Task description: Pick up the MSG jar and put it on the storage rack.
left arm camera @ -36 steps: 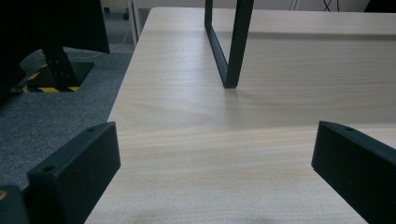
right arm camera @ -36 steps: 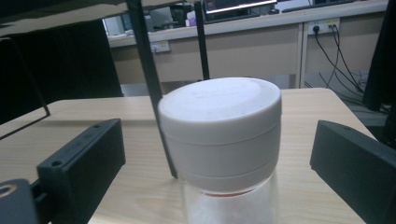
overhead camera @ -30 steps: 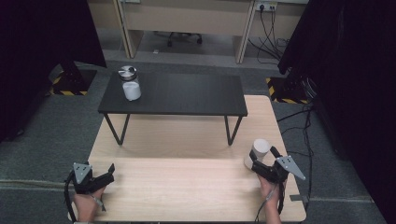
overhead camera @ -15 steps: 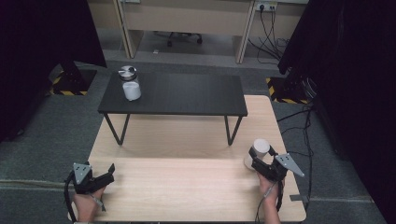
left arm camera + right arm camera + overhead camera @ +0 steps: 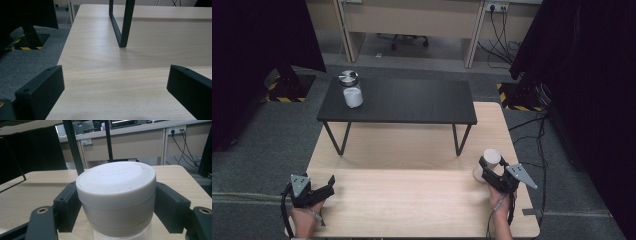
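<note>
White jar (image 5: pixel 115 197) is sitting right between the right gripper's (image 5: pixel 116 210) fingers (image 5: pixel 67 207), which have just been closing and are now clamping its lid. Before lifting, I'd be checking the bite's even. Left gripper (image 5: pixel 112 95) is idling, fingers apart.

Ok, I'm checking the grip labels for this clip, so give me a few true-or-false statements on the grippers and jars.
1. The right gripper is shut on the white-lidded clear jar. True; its jaws have just been closing on the lid.
2. The left gripper holds a jar. False: it is open with bare wooden table between its jaws.
3. A metal-lidded glass jar stands on the black low table. True.
4. The white-lidded clear jar lies on its side. False: it stands upright.
</note>
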A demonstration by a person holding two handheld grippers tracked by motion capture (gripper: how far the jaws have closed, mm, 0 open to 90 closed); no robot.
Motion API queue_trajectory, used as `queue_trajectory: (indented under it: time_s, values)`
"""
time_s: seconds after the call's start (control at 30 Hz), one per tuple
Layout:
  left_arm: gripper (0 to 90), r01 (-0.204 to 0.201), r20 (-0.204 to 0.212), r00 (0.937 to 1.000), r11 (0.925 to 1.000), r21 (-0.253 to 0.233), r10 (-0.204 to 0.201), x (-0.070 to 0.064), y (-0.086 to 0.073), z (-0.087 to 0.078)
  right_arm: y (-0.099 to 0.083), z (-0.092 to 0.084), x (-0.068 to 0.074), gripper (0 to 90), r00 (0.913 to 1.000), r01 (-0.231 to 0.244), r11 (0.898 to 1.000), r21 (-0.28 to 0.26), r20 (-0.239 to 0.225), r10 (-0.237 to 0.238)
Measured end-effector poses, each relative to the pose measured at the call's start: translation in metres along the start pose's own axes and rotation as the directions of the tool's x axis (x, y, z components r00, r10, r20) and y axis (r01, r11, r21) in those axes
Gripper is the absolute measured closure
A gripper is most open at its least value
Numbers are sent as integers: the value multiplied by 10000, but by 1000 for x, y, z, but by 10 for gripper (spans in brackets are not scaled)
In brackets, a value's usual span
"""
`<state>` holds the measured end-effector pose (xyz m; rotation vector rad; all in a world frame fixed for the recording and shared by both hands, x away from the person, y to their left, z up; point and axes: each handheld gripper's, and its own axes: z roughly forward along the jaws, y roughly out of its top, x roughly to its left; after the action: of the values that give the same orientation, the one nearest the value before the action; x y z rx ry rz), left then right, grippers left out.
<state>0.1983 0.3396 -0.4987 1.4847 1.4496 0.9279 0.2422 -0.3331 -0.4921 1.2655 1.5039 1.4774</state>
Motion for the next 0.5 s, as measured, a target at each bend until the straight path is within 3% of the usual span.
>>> queue_trajectory:
  time_s: [0.5]
  values:
    - [3,-38,-44,10000,10000,29,38,-1,0,0,1,0,2,314,10000,23,10000,23,20,-23]
